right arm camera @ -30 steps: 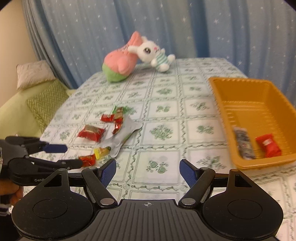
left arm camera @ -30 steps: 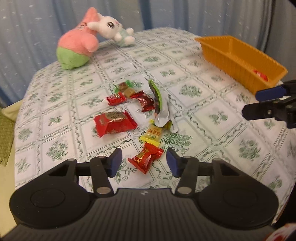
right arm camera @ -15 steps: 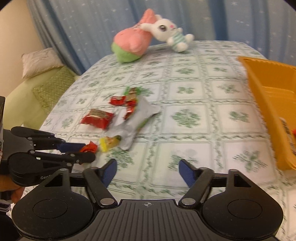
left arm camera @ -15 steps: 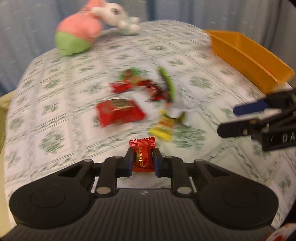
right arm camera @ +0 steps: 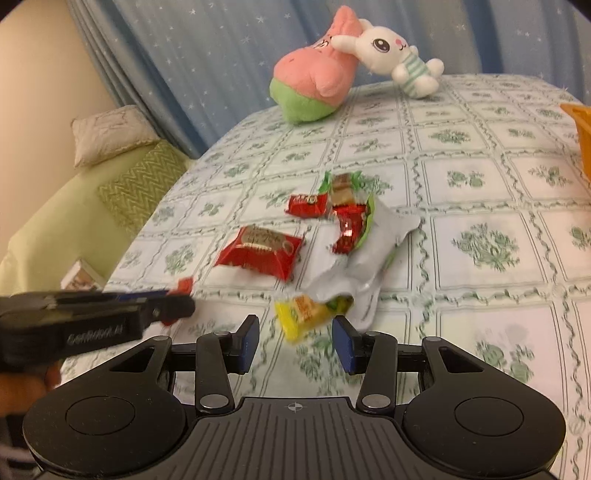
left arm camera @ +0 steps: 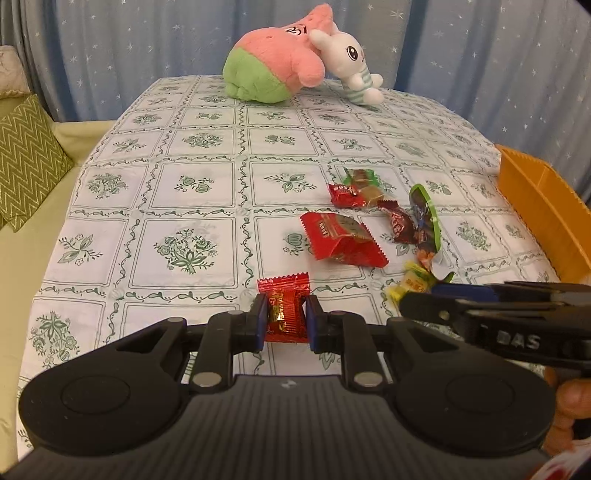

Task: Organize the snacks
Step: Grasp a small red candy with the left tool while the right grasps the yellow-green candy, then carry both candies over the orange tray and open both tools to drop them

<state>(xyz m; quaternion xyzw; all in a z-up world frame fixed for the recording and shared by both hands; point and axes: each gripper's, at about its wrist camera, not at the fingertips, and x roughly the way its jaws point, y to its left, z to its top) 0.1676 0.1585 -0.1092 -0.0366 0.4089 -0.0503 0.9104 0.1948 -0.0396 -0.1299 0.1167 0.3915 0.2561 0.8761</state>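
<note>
place: home, living rm/bedroom type | table w/ floral-print cloth | star-pattern blue curtains behind | pink plush + white bunny plush at far edge | green zigzag cushion & pale pillow on yellow-green sofa

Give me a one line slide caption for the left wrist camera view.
Left gripper pinches a small red candy above the floral tablecloth, more snacks scattered beyond.

A small red candy stands upright, pinched; yellow candy lies on the cloth.
</note>
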